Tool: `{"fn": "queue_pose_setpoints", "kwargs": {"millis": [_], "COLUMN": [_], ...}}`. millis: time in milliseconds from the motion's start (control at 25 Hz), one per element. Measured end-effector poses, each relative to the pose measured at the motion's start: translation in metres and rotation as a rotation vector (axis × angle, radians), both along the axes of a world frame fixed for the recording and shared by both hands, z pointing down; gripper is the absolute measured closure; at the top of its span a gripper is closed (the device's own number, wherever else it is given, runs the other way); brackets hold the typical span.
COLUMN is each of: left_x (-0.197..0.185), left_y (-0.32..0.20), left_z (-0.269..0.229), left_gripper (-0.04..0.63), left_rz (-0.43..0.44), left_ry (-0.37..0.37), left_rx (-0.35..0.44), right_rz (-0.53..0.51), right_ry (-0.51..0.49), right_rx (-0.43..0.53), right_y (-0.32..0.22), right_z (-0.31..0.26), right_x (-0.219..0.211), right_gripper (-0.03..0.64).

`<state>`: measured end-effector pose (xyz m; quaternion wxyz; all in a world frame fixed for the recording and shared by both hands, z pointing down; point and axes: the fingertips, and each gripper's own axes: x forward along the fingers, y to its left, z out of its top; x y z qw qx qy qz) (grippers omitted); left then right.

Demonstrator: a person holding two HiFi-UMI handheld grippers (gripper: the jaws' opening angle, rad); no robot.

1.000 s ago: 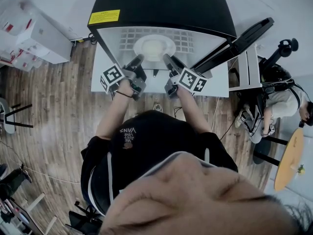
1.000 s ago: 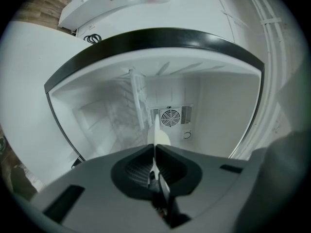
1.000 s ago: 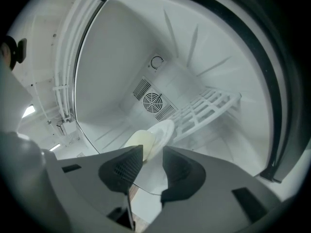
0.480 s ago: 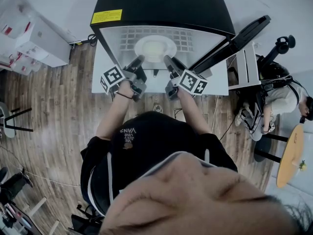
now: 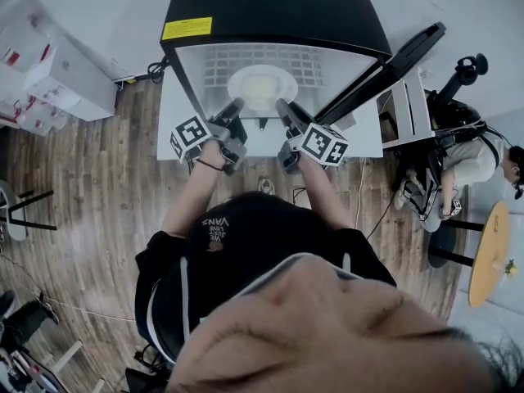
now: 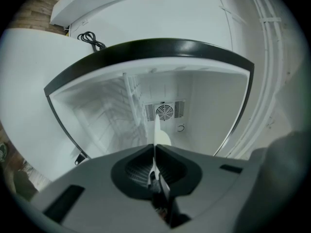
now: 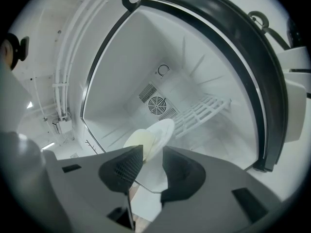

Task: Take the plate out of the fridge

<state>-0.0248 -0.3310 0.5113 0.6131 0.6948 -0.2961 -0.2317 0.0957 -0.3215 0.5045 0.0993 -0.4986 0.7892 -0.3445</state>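
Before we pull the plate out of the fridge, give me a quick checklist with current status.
1. Fridge door open: ok, swung out wide.
2. Left gripper shut on the plate: ok, fingers together on its thin rim.
3. Right gripper gripping: not ok, fingers apart, with the rim at the gap but not pressed.
4. Plate free of the wire shelf: cannot tell.
5. Plate out of the fridge: not ok, it is inside the opening.
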Motion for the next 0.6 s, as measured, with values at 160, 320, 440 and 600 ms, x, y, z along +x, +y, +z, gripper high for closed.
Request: {"fn": "queue_pose_setpoints", "kwargs": {"millis": [160, 320, 440, 600], "left_x": [-0.006, -0.012, -0.017, -0.023], "left_y": [0.005, 0.01, 0.012, 0.014], "left_z": [0.002, 0.004, 0.004, 0.003], "left_gripper": [0.566, 0.566, 0.566, 0.566], "left_rz": [0.014, 0.027, 0.037, 0.05], "left_ry": [0.006, 0.01, 0.01, 0.009], "left_rx": [-0.003, -0.008, -0.008, 0.0], "right_rz": [0.015, 0.017, 0.024, 0.041], "right_ry": [0.007, 0.001, -0.002, 0.008], "right_rx": [-0.003, 0.0, -0.001, 0.004], "right_y": [0.007, 0.013, 0.016, 0.019], "right_z": [0.0, 0.001, 0.002, 0.001], "right_x": [-0.006, -0.014, -0.02, -0.026], "right_gripper": [0.485, 0.485, 0.485, 0.485]}}
